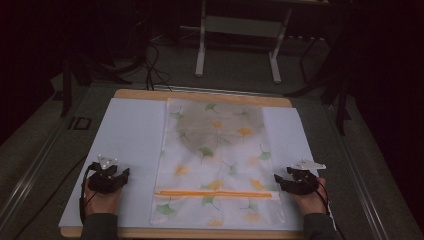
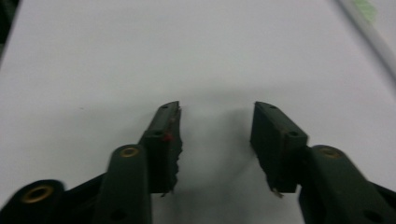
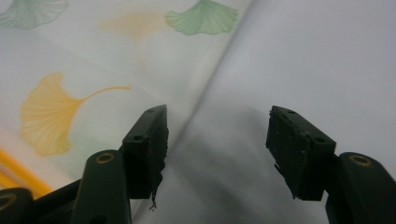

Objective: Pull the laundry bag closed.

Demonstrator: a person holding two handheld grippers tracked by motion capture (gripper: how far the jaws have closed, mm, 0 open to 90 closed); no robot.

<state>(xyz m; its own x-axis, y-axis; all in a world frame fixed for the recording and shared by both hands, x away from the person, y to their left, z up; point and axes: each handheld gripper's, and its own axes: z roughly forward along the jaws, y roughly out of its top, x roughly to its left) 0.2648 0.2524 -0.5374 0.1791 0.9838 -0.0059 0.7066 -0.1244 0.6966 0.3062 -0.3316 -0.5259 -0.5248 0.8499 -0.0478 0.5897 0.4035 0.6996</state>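
Both pairs of jaws are held apart, with nothing between them. The left gripper [image 2: 215,109] is positioned over the bare white sheet [image 1: 130,135]; an edge of the bag [image 1: 217,165] is seen at 1 o'clock. The right gripper [image 3: 217,114] is set just beside the bag's right edge, with the leaf print at 10 o'clock of its jaws. The bag is laid flat at the sheet's middle, between the grippers, its orange zip strip [image 1: 212,193] near the front edge.
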